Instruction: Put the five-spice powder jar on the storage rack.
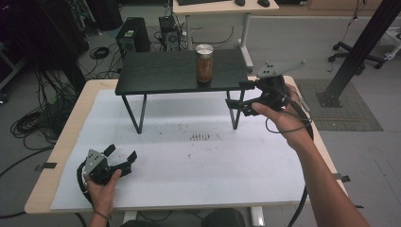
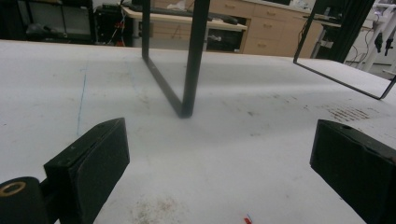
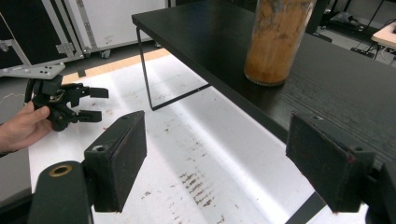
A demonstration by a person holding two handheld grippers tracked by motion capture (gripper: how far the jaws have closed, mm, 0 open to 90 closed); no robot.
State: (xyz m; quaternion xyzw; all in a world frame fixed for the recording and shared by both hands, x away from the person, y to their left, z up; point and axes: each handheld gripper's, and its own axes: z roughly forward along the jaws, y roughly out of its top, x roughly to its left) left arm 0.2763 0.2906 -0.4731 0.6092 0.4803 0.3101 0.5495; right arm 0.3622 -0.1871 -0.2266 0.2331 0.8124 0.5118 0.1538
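High view showed the right gripper, jaws spread wide and empty, near the jar standing upright on the black shelf over the worktop. It should probably approach level and centre the jaws around the glass. The lidded jar held brown powdery material. The left gripper rested open, well apart.
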